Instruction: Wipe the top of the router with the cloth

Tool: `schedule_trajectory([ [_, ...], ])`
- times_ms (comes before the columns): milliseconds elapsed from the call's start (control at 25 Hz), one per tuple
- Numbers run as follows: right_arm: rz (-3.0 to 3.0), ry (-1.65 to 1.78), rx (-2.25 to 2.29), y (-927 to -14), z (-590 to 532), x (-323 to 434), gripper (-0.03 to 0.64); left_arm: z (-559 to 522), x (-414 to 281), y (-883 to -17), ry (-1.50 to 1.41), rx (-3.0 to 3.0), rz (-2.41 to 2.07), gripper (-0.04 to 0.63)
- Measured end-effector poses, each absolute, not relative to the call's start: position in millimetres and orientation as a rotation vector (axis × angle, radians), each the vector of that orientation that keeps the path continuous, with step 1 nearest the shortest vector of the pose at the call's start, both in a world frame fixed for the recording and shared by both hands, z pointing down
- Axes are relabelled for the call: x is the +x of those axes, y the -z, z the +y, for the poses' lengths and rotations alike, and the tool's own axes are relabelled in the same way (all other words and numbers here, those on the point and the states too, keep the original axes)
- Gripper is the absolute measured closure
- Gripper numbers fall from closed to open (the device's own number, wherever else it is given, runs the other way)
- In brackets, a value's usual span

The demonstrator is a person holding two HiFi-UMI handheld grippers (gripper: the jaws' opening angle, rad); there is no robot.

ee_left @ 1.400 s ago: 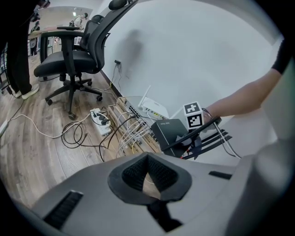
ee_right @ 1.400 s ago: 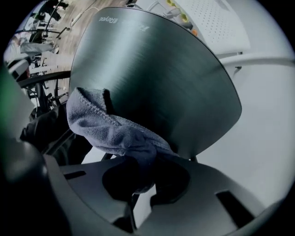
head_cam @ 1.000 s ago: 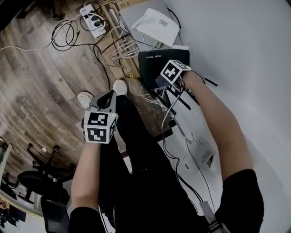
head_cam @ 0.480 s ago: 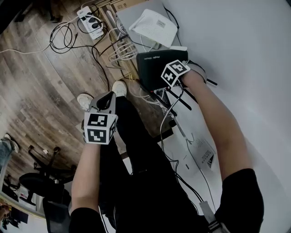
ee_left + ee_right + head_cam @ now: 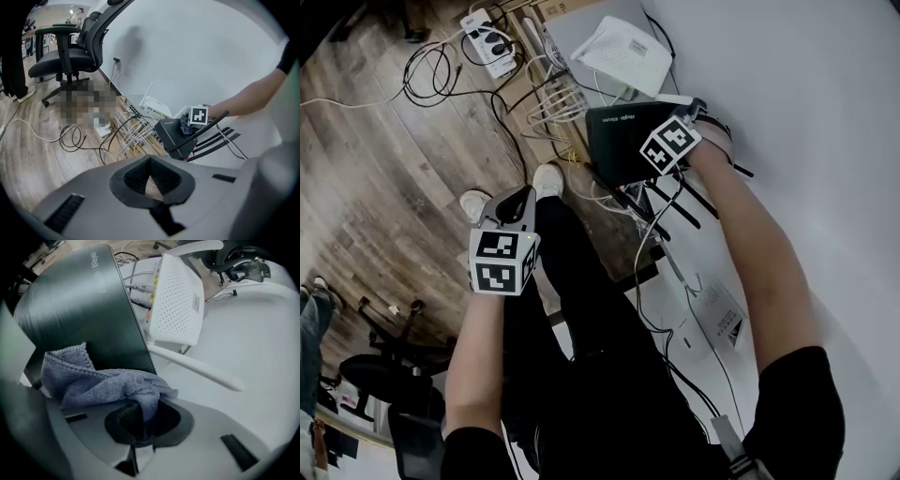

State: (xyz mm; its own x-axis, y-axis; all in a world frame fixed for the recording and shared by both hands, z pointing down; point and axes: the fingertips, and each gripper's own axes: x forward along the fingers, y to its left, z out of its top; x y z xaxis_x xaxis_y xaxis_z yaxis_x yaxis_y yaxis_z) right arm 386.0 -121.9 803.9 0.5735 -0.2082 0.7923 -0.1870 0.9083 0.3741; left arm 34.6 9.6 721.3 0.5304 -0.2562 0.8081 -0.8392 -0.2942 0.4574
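The black router [image 5: 619, 141] lies flat by the white wall, and its brushed top [image 5: 79, 301] fills the upper left of the right gripper view. My right gripper [image 5: 140, 420] is shut on a blue-grey cloth [image 5: 93, 380], which drapes onto the router's top near its edge. In the head view its marker cube [image 5: 670, 145] sits over the router's wall-side end. In the left gripper view the cloth [image 5: 185, 127] shows beside that cube. My left gripper [image 5: 522, 200] hangs off to the left above the floor, with its jaws shut and nothing in them [image 5: 150, 180].
A white router [image 5: 623, 52] with a white antenna [image 5: 197, 366] stands just beyond the black one. Black antennas [image 5: 675, 202] stick out toward me. Tangled cables [image 5: 553, 98] and a power strip [image 5: 492, 42] lie on the wood floor. An office chair [image 5: 75, 51] stands farther off.
My right gripper has slid with the cloth across the router's top toward the wall side. The left gripper has stayed where it was.
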Motion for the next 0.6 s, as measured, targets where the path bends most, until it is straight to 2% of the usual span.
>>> schedule_trajectory([
  [600, -1.294, -0.014, 0.510, -794, -109, 285, 0.595, 21, 31, -726, -0.754, 1.804, -0.914, 0.598],
])
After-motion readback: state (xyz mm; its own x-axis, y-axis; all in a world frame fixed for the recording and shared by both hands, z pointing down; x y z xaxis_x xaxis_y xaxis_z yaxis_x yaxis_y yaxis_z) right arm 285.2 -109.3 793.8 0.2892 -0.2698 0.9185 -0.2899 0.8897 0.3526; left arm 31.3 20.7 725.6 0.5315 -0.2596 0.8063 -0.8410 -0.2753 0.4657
